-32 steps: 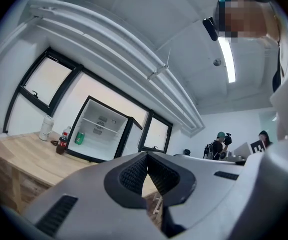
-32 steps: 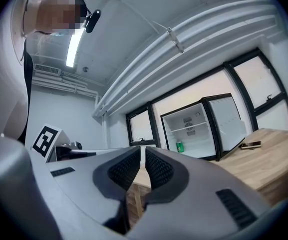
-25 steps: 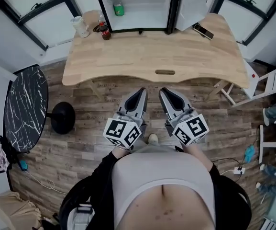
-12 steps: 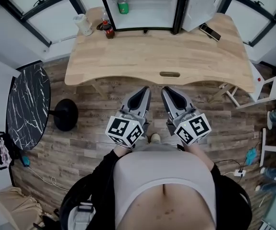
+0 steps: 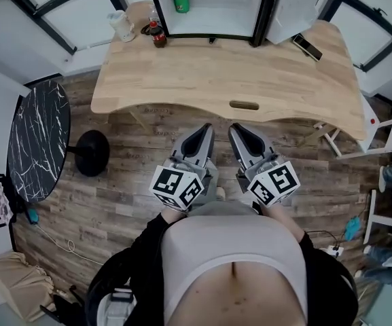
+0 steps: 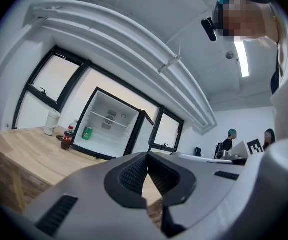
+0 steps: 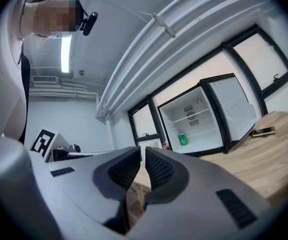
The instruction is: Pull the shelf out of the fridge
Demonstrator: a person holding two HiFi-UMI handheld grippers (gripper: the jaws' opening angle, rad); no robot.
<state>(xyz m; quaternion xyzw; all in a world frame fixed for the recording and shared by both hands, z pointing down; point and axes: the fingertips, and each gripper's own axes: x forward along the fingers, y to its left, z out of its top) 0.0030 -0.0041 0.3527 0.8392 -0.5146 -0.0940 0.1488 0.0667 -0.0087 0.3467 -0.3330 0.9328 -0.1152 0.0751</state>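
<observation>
white wire shelf (image 6: 112, 118) sits inside the open fridge (image 5: 209, 9), spanning its cabinet from side to side. a green can (image 5: 181, 2) stands on the fridge floor below it. the fridge door (image 5: 297, 5) is swung wide to the right. the fridge stands at the far edge of the wooden desk (image 5: 229, 73). just left of it on the desk are a cola bottle (image 5: 158, 34) and a white jug (image 5: 121, 26), and a phone (image 5: 307, 47) lies near the door on the right. the left tongs (image 5: 206, 125) and right tongs (image 5: 235, 125) are held side by side close to the person's body, over the plank floor (image 5: 128, 182) on the near side of the desk, tips pointing toward it and well apart from the fridge. both tongs are clenched with nothing between their jaws. a round black marble table (image 5: 36, 148) stands off to the left.
</observation>
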